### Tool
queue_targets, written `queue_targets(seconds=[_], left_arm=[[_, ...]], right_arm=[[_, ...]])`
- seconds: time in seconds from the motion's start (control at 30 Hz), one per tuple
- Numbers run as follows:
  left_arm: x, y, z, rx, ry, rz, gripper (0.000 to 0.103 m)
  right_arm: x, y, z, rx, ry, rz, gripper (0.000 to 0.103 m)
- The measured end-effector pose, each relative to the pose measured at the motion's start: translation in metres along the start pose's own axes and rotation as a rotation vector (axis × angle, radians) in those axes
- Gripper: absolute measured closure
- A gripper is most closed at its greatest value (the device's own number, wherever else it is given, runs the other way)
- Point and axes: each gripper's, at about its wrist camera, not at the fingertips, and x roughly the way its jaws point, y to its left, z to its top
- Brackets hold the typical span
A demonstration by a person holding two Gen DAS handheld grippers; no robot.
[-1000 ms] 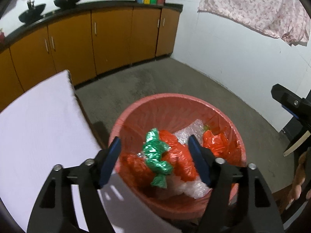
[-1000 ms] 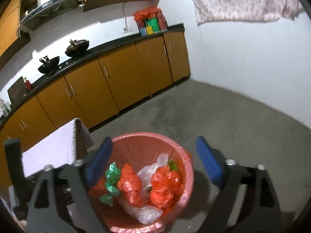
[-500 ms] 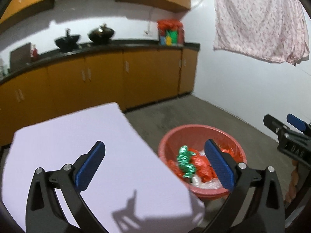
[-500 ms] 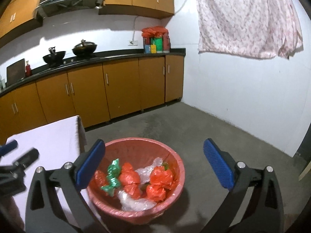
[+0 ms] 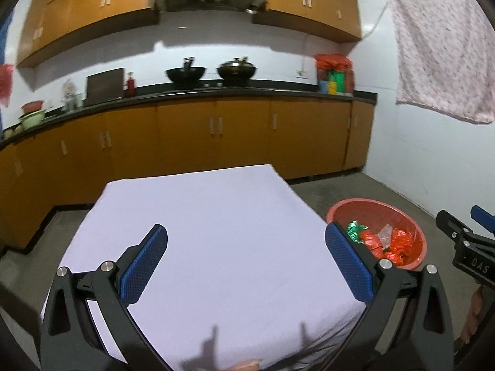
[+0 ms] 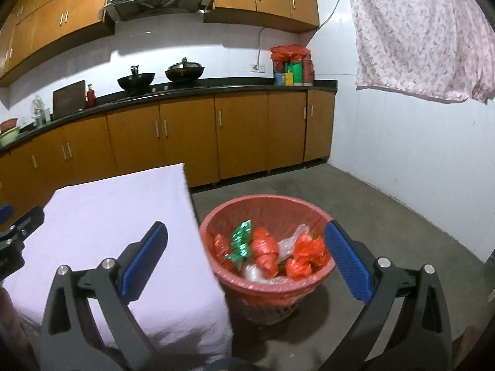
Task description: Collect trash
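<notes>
A red basket (image 6: 263,287) stands on the floor beside the table. It holds crumpled red bags (image 6: 266,252), a green wrapper (image 6: 239,244) and clear plastic (image 6: 286,244). It also shows in the left wrist view (image 5: 340,208) at the right. My left gripper (image 5: 246,262) is open and empty above the white-covered table (image 5: 216,222). My right gripper (image 6: 246,261) is open and empty, above the table's edge (image 6: 123,216) and the basket. The right gripper shows in the left wrist view (image 5: 467,244), and the left gripper in the right wrist view (image 6: 12,238).
Orange kitchen cabinets (image 5: 216,136) with a black counter run along the back wall. Two black woks (image 5: 210,72) sit on the counter. A floral cloth (image 6: 423,37) hangs on the white wall at right. Grey floor (image 6: 386,216) lies around the basket.
Both grippers have pulled back and up from the basket. The left one has swung left over the table. The trash stays in the basket.
</notes>
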Motion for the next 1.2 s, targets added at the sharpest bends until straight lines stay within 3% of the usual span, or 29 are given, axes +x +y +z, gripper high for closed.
queue_targets(seconds=[0.57, 1.2], left_arm=[[-0.048, 0.013, -0.021, -0.041, -0.049, 0.061, 0.002], [-0.053, 0.009, -0.028, -0.021, -0.057, 0.069, 0.002]], right_arm=[[-0.072, 0.005, -0.009, -0.022, -0.073, -0.01, 0.004], [-0.071, 0.01, -0.014, -0.017, -0.076, 0.005, 0.004]])
